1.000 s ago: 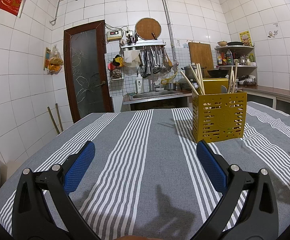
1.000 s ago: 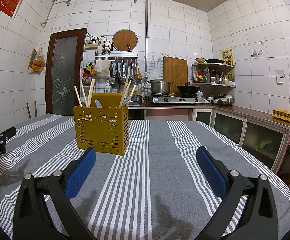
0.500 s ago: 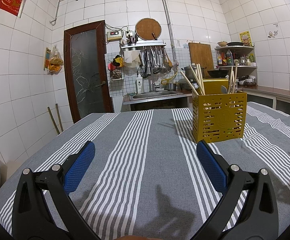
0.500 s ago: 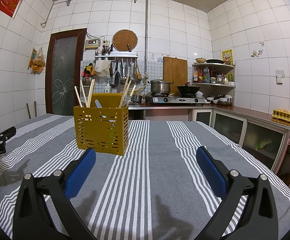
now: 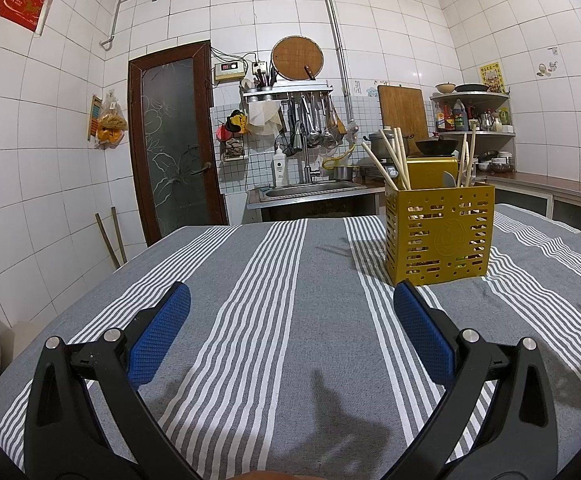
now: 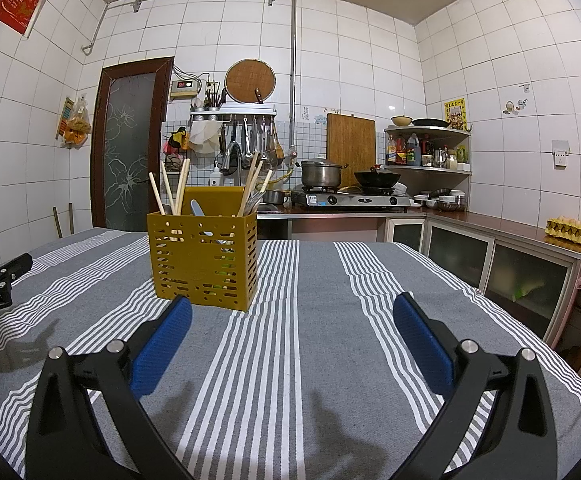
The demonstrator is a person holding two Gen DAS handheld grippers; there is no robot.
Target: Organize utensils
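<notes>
One yellow utensil holder (image 5: 439,235) stands upright on the striped desk (image 5: 274,280) in the left wrist view, ahead and to the right; its chopsticks (image 5: 394,162) point upward, leaning outward. The left tool (image 5: 292,308) is spread wide, empty, above the cloth. From the right wrist, the holder (image 6: 204,254) sits ahead-left, about six sticks (image 6: 170,192) visible; the right tool (image 6: 292,318) gapes wide, holding nothing.

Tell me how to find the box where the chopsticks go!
Look at the big table with the grey and white striped cloth. The only thing standing on it is a yellow box with holes, with wooden chopsticks poking out the top.
</notes>
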